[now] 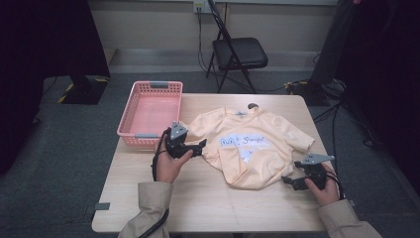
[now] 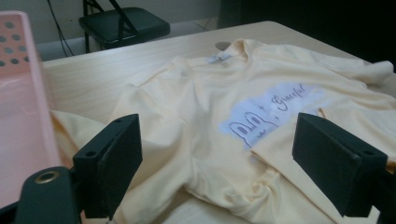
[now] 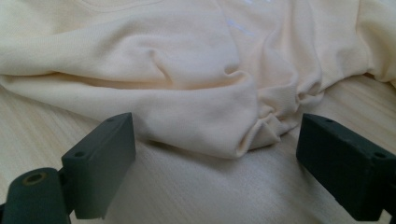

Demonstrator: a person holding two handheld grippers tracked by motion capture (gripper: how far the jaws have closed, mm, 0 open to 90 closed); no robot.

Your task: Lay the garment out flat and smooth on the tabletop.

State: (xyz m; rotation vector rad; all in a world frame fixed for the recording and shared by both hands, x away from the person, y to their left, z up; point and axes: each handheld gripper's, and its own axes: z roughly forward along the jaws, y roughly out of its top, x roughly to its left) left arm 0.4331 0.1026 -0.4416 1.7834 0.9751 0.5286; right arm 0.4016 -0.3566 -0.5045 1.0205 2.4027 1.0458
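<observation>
A pale yellow T-shirt [image 1: 247,146] with a light printed panel lies rumpled on the wooden table [image 1: 198,198], collar toward the far edge. My left gripper [image 1: 200,146] is open at the shirt's left edge, its jaws wide apart with cloth [image 2: 201,121] lying between and beyond them. My right gripper [image 1: 289,182] is open at the shirt's near right corner. In the right gripper view the bunched hem [image 3: 210,121] lies just ahead of the spread jaws, apart from both pads.
A pink plastic basket [image 1: 150,113] stands empty at the table's far left, close to my left gripper; its wall [image 2: 21,116] shows beside the left jaw. A black folding chair [image 1: 237,52] stands beyond the table. Bare tabletop lies in front of the shirt.
</observation>
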